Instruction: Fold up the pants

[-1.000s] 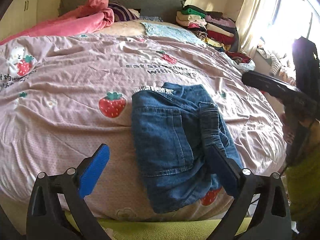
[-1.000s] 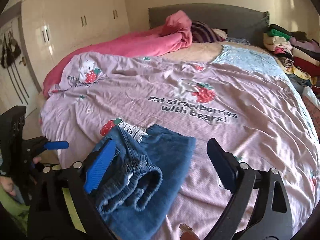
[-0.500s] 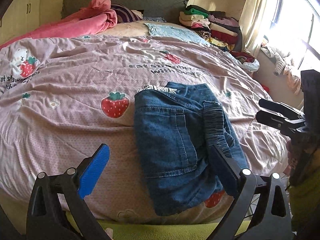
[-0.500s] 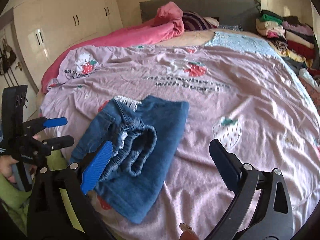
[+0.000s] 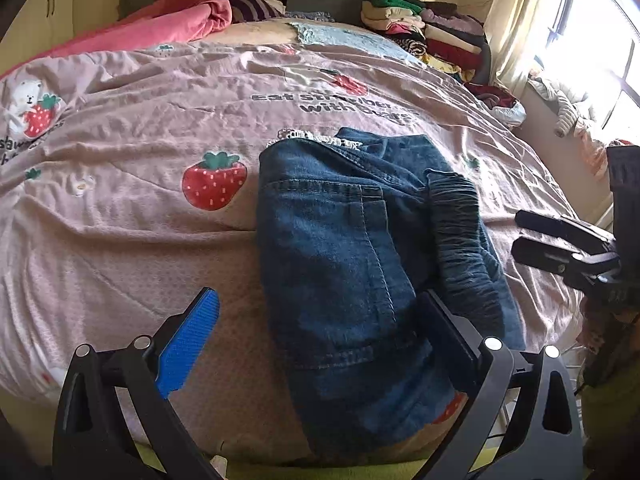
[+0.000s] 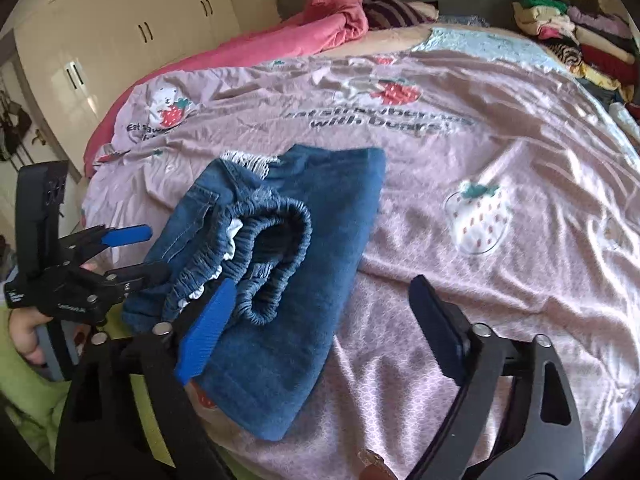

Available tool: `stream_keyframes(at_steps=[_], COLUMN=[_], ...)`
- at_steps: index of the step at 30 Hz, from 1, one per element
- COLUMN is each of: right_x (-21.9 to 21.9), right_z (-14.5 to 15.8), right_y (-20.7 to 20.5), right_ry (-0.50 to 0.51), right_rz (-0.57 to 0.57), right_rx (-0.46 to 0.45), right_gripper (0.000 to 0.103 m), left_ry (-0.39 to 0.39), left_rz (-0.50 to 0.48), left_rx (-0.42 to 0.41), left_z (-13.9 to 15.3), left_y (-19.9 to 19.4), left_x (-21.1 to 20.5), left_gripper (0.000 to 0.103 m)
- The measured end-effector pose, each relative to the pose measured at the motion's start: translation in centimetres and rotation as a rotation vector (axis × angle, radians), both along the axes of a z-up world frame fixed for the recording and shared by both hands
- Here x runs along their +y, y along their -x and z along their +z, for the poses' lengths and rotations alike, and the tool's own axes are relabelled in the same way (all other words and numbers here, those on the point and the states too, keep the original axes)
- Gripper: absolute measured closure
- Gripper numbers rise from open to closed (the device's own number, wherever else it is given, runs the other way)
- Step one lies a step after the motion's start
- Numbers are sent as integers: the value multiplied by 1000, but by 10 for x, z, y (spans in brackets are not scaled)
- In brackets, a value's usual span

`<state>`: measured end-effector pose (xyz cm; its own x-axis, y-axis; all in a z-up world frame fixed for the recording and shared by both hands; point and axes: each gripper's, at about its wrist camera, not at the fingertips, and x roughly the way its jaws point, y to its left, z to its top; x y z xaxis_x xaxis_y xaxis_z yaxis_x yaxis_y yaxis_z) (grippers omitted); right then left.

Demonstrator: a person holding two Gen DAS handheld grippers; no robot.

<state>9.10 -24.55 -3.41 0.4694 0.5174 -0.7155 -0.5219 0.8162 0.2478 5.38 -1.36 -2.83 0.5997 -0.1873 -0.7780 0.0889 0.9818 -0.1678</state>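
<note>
1. While both grippers hover over the near edge of the bed, the folded denim pants (image 5: 352,264) lie on the pink strawberry-print bedspread (image 5: 120,208), close to that near edge.
2. Seen from the left wrist, the pants form a compact bundle with a back pocket facing up and the gathered elastic waistband (image 5: 460,232) along their right side.
3. A strip of white lace trim (image 5: 316,136) peeks out at the far end of the pants.
4. The left gripper (image 5: 320,320) stands wide apart, its blue pad (image 5: 188,344) over bare bedspread left of the pants and its dark finger over the denim; nothing is pinched.
5. The right gripper (image 6: 324,312) has its jaws closing, though a broad gap remains between them.
6. Its blue pad (image 6: 206,328) sits at the waistband (image 6: 276,256) on the near left of the bundle, while the other finger hangs over bedspread to the right, so the pants are not clamped.
7. In the right wrist view, a hand (image 6: 24,332) grips the left tool's handle at the far left.
8. Far across the bed lie a rumpled pink blanket (image 5: 180,20) on the left and a stack of folded clothes (image 5: 432,32) on the right.
9. White wardrobe doors (image 6: 120,40) stand beyond the bed's left side.
</note>
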Motion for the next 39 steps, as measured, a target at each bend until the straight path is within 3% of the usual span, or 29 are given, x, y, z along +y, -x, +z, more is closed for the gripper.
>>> stream_keyframes(at_steps=[4,12,14,15,19,21,30,39], right_x=[5,19,20,22,30,34,51,76], right_z=[-11,-29,-33,-35,-31,-23,23,36], right_y=[-4,-19,-24,-27,-24,-20,-37,-72], right_ry=[-21,-50,-57,-61,-80,-78,-76,-35], right_rz=[24,51,56,56,107,125,167,176], right_rx=[38,105,106,111,75,46,-91,-151], right_gripper=[38,38,39,43,72,80,81,81], left_ry=[11,89,122,119,119,106,97,59], left_rz=[-5,-57,-76,-77,-82,-86,-69,-23], left_rx=[17,36,31,27,4,-16,-84,-111], left_z=[-10,-21,-22,-22,-19,-12,26,40], left_y=[-11,-29,-33,-34,-33,-30,-43,-80], left_x=[-1,-8,-11,-12,-17,-18,-6,9], left_gripper=[5,7,22,24,45,55,57,57])
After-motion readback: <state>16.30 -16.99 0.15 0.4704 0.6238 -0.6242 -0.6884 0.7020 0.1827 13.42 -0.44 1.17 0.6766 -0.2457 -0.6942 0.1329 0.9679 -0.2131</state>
